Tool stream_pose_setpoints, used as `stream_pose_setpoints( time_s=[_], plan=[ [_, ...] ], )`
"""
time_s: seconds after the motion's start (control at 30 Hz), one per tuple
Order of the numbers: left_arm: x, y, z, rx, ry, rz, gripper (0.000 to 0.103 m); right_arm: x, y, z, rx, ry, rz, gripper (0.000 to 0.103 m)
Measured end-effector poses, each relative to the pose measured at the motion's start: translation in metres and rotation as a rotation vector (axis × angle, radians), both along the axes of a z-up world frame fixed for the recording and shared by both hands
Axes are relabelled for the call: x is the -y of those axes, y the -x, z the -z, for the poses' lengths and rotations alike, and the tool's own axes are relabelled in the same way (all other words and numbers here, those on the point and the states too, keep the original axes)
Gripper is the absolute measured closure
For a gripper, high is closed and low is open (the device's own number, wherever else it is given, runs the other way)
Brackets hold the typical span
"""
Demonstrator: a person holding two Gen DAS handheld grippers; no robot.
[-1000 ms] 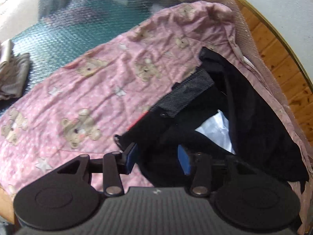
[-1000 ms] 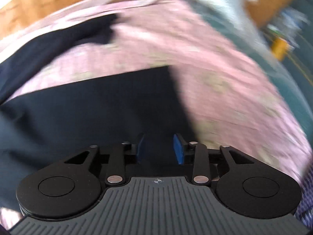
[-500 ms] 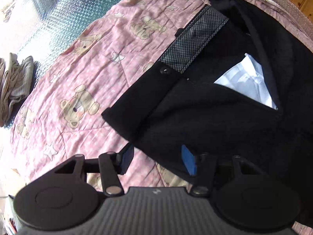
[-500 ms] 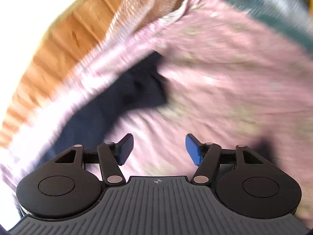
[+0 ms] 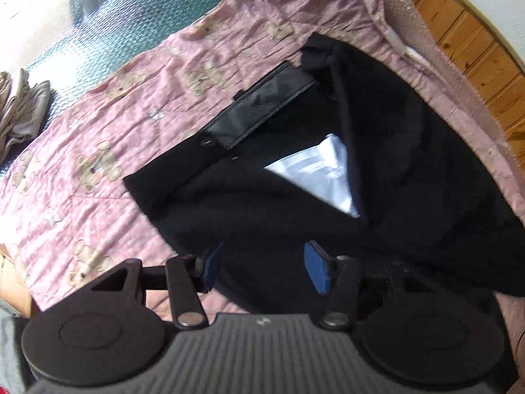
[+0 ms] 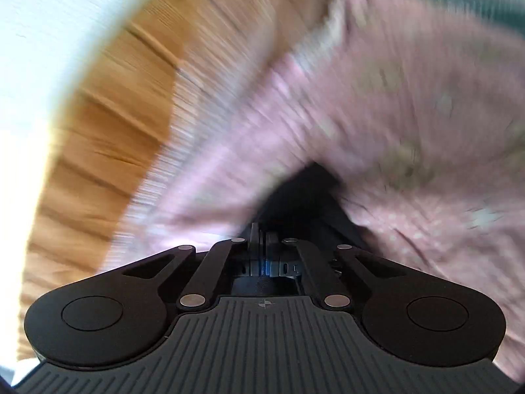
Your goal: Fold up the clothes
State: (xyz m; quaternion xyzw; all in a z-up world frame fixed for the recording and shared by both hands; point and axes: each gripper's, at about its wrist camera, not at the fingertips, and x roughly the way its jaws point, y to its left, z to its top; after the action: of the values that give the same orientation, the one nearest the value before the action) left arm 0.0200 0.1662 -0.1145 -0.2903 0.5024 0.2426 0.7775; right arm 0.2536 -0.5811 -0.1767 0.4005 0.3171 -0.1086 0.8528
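Black trousers [image 5: 377, 151] under left claw [image 5: 265, 267]

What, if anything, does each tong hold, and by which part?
Right tongs: shut on the black fabric garment's pointed corner. Left tongs: open, holding nothing.

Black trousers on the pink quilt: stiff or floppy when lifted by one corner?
Probably floppy: the black trousers lie in soft creases, one flap turned back over white lining. Likely to drape and unfold. The waistband looks flatter, perhaps firmer.
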Motion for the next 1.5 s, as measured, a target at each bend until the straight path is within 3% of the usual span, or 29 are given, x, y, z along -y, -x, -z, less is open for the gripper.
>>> stream_pose_setpoints(
  time_s=[0.07,0.1,0.13,0.23,0.3,0.4,0.47,0.6,0.63,0.73,0.8,0.9,0.93,1.0,1.1,1.17,1.23,1.3,1.37,1.4,1.43,1.5],
  plan=[
    [0.007,-0.024,0.001,0.064,0.063,0.012,0.046,-0.011,0.062,-0.045,0.098,0.015,-0.010,0.103],
    [0.010,-0.037,0.002,0.093,0.096,0.018,0.046,-0.016,0.093,-0.056,0.098,0.038,-0.007,0.103],
    [0.013,-0.050,0.005,0.116,0.124,0.025,0.044,-0.017,0.119,-0.053,0.062,0.050,0.005,0.103],
    [0.023,-0.100,0.022,0.114,0.143,0.055,0.043,-0.008,0.174,0.009,-0.180,0.031,0.045,0.103],
    [0.030,-0.133,0.033,0.101,0.142,0.066,0.043,-0.003,0.205,0.029,-0.225,-0.046,0.086,0.103],
    [0.031,-0.170,0.039,0.111,0.126,0.028,0.038,-0.007,0.229,0.023,-0.196,-0.030,0.109,0.103],
    [0.028,-0.190,0.043,0.106,0.113,0.002,0.030,-0.006,0.234,0.024,-0.179,-0.040,0.132,0.103],
    [0.019,-0.222,0.061,0.040,0.084,-0.011,0.029,-0.003,0.229,0.026,-0.169,-0.057,0.158,0.103],
    [0.017,-0.230,0.066,0.025,0.085,-0.006,0.035,-0.002,0.226,0.028,-0.176,-0.058,0.158,0.103],
    [0.012,-0.248,0.084,-0.031,0.086,0.011,0.099,0.001,0.216,0.034,-0.198,-0.063,0.159,0.103],
    [0.011,-0.241,0.072,0.026,0.060,0.020,0.102,0.004,0.215,0.031,-0.179,-0.070,0.156,0.103],
    [0.016,-0.188,0.021,0.233,0.066,0.050,0.103,0.014,0.222,0.009,-0.099,-0.050,0.159,0.103],
    [0.018,-0.162,0.006,0.282,0.073,0.061,0.103,0.018,0.226,0.000,-0.071,-0.037,0.163,0.103],
    [0.020,-0.114,0.001,0.258,0.059,0.075,0.102,0.026,0.239,-0.017,-0.049,0.024,0.192,0.103],
    [0.005,-0.076,0.026,0.160,0.071,0.037,0.093,0.037,0.247,-0.014,-0.182,0.130,0.214,0.103],
    [-0.018,-0.068,0.037,0.154,0.082,-0.087,0.079,0.038,0.244,-0.005,-0.286,0.184,0.209,0.102],
    [-0.040,-0.065,0.036,0.205,0.045,-0.169,0.039,0.030,0.241,-0.003,-0.313,0.207,0.194,0.095],
    [-0.059,-0.077,0.035,0.230,0.008,-0.190,0.029,0.013,0.238,-0.009,-0.311,0.224,0.170,0.095],
    [-0.073,-0.102,0.040,0.226,0.006,-0.152,0.028,-0.007,0.236,-0.015,-0.301,0.232,0.139,0.087],
    [-0.078,-0.117,0.046,0.210,0.006,-0.127,0.026,-0.021,0.234,-0.017,-0.301,0.234,0.116,0.073],
    [-0.082,-0.132,0.054,0.185,0.004,-0.097,0.025,-0.036,0.232,-0.020,-0.303,0.240,0.098,0.066],
    [-0.085,-0.150,0.067,0.140,-0.010,-0.061,0.050,-0.069,0.228,-0.027,-0.300,0.245,0.053,0.066]
  ],
)
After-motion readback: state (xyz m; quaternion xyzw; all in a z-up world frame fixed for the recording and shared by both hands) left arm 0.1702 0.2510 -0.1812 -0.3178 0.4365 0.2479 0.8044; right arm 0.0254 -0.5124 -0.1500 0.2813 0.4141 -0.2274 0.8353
